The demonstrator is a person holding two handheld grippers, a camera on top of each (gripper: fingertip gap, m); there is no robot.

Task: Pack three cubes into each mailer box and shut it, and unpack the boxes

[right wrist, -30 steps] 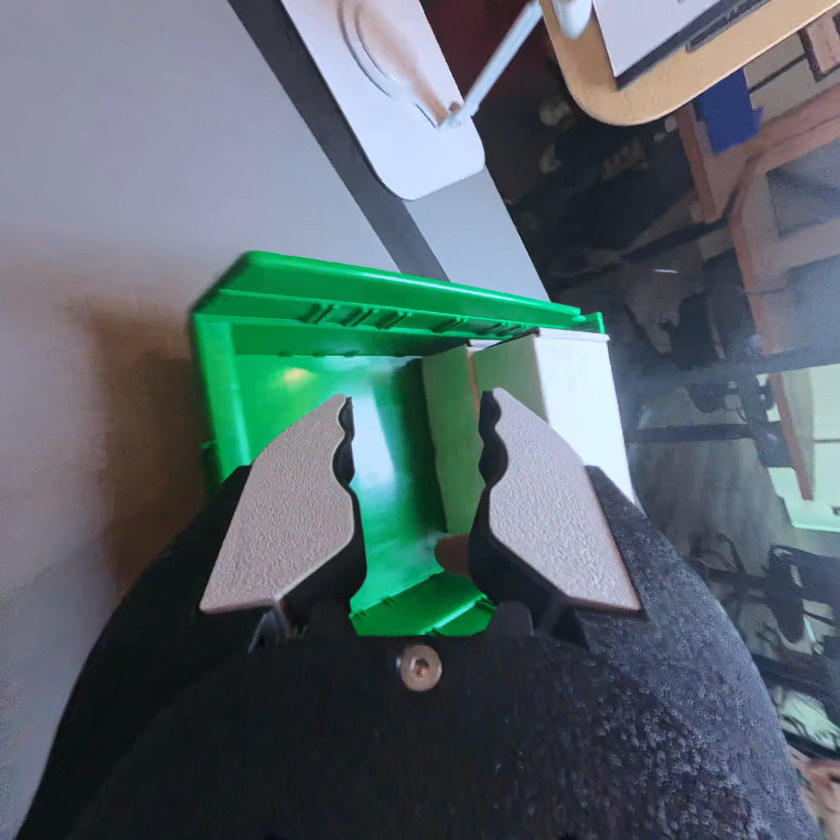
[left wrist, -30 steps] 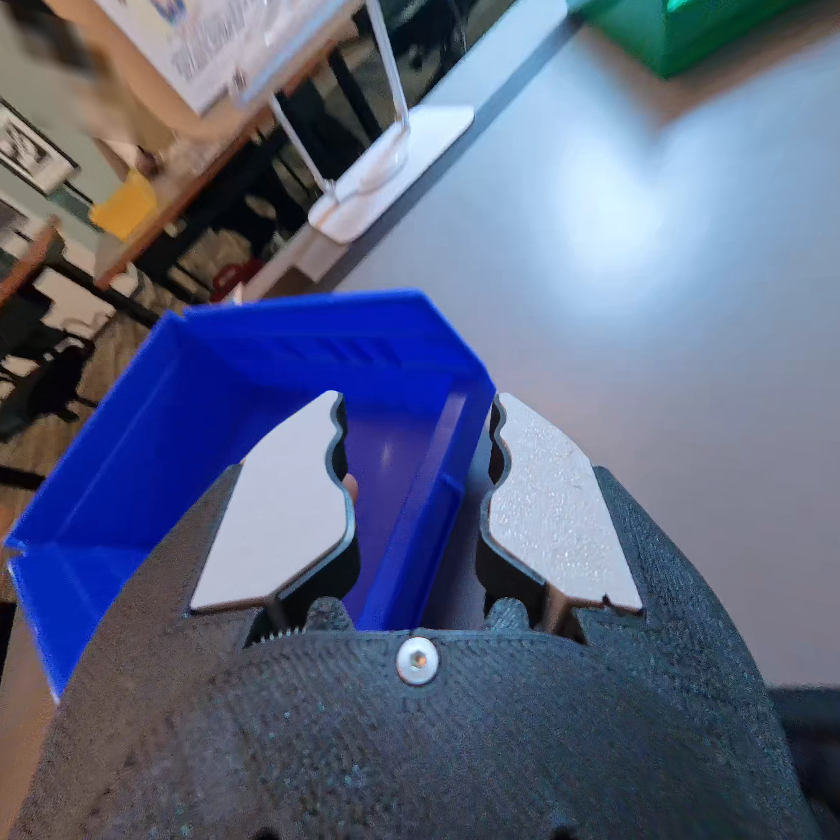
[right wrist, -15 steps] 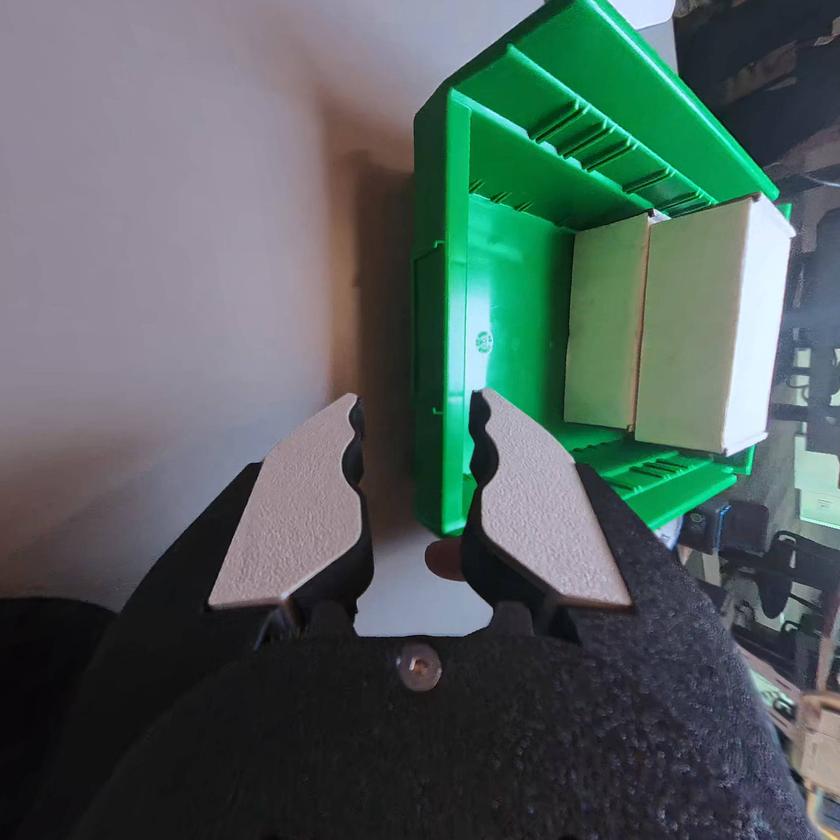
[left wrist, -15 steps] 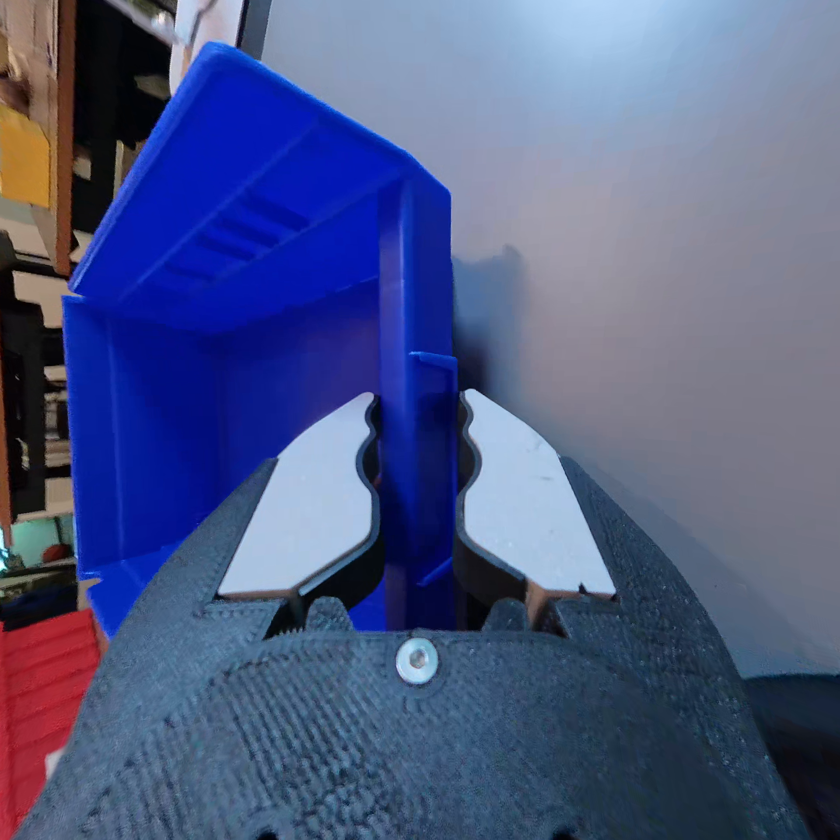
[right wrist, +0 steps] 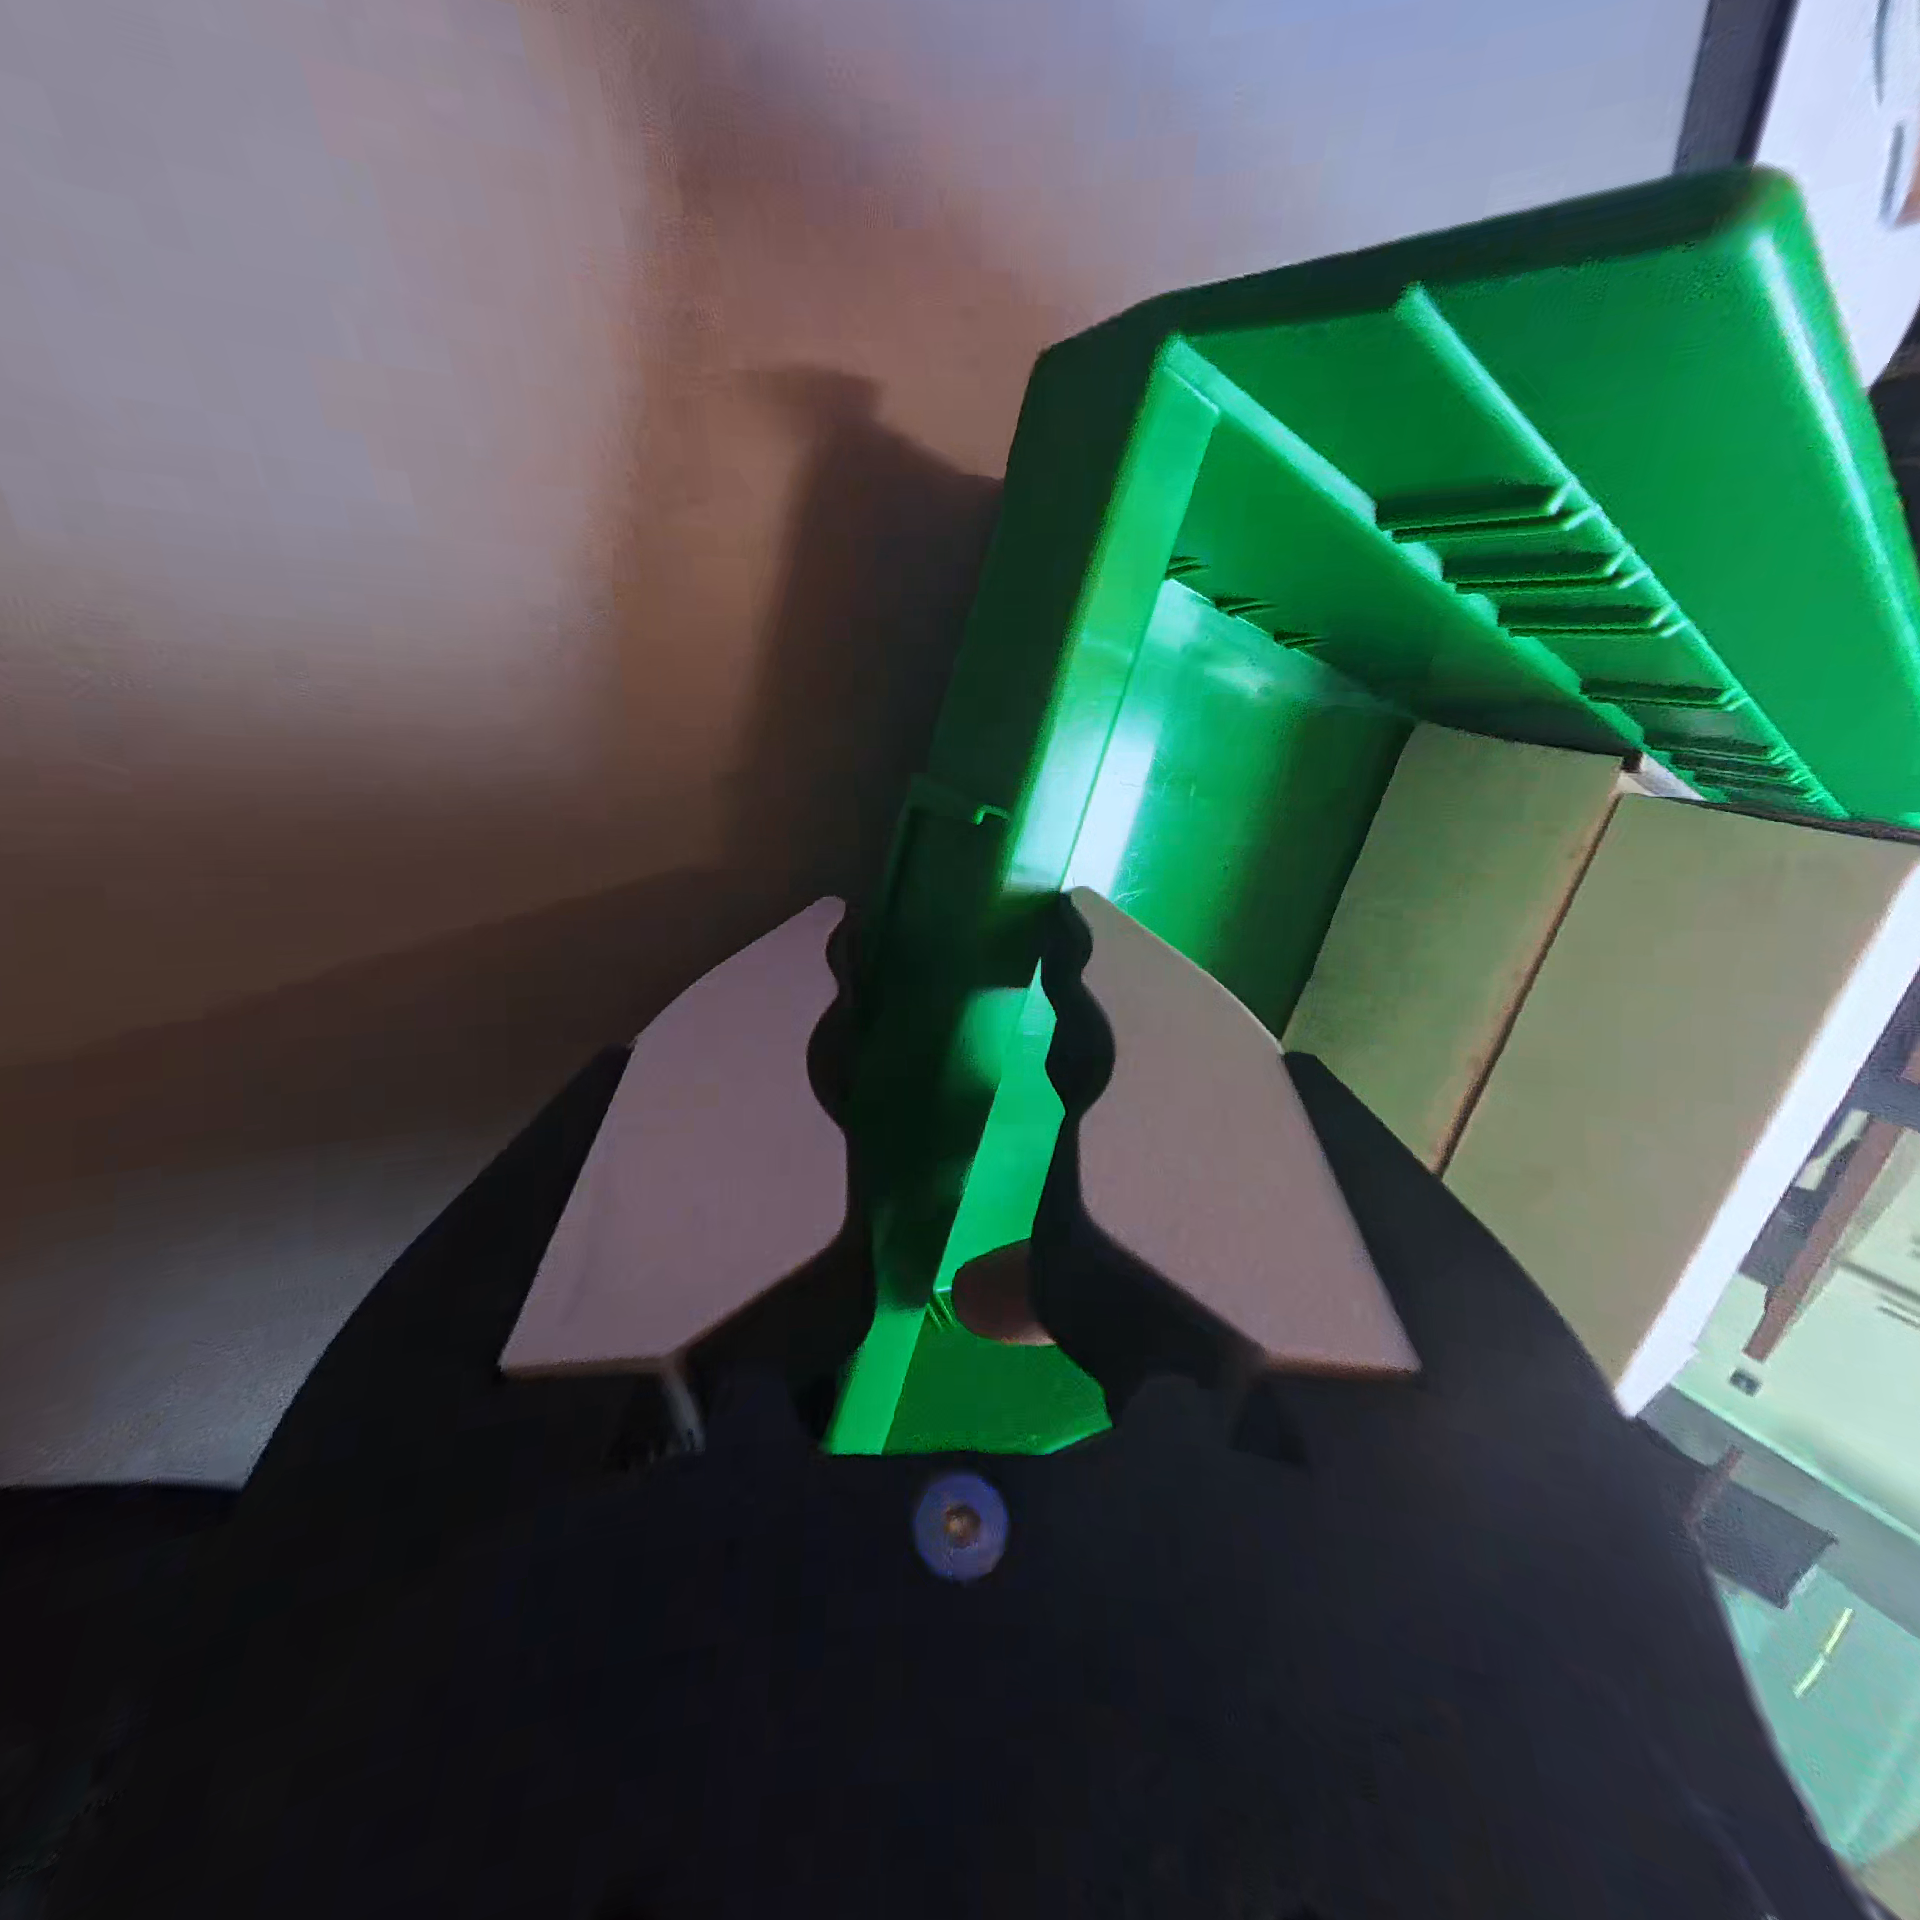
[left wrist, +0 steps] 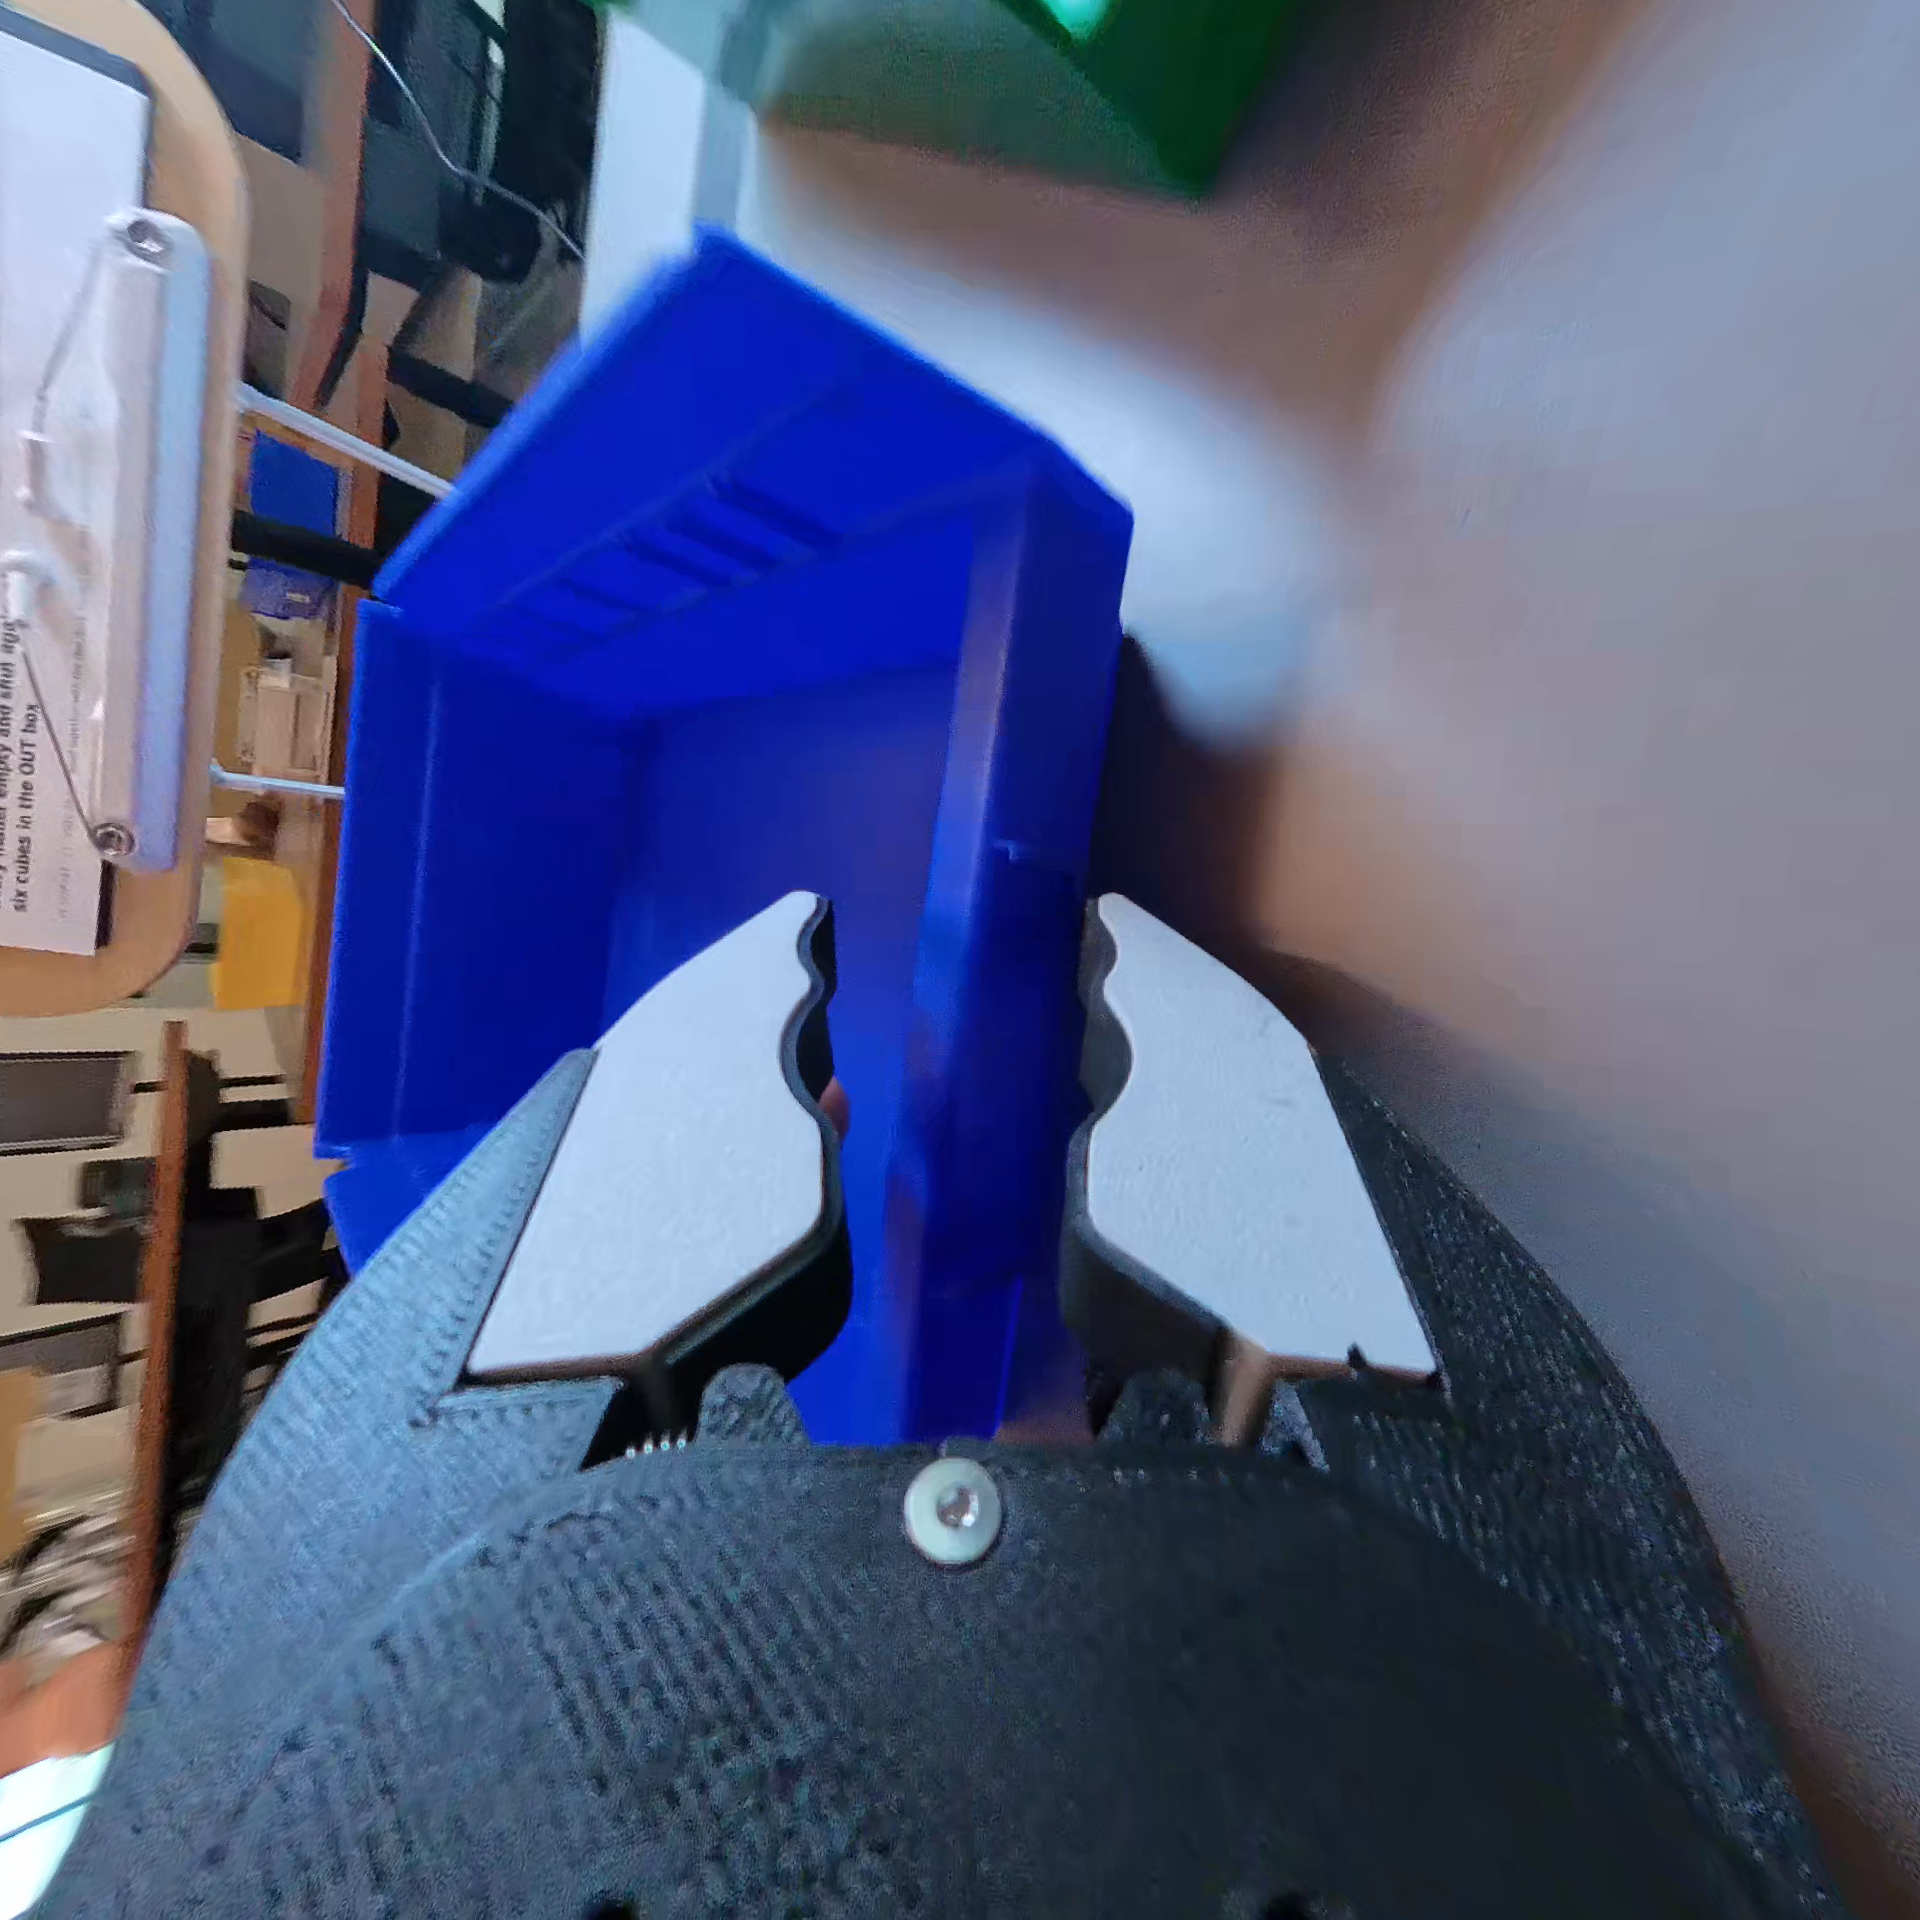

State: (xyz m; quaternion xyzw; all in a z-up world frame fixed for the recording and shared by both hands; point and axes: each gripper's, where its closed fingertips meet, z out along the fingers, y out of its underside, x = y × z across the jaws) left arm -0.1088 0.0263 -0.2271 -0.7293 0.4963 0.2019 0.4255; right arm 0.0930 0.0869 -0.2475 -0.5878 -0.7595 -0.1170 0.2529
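Observation:
My left gripper [left wrist: 956,925] straddles the right wall of an empty blue bin [left wrist: 665,831] and is shut on it, one finger inside and one outside. The bin looks tilted against the grey table [left wrist: 1610,935]. My right gripper [right wrist: 951,914] is shut on the left wall of a green bin [right wrist: 1558,416], which is also tilted. Two closed cardboard mailer boxes [right wrist: 1455,935] [right wrist: 1683,1091] lie side by side in the green bin. A blurred corner of the green bin shows at the top of the left wrist view [left wrist: 1143,83]. No cubes are visible.
A clipboard with a sheet of paper on a wooden board [left wrist: 104,520] hangs off to the left past the table edge. Chairs and room clutter lie beyond the edge [right wrist: 1818,1455]. Both views are motion-blurred. The left gripper's tips are roughly 20 centimeters from the right gripper's.
My left gripper closed on the blue bin's wall and swung with it. My right gripper moved from inside the green bin to its left wall and closed on it.

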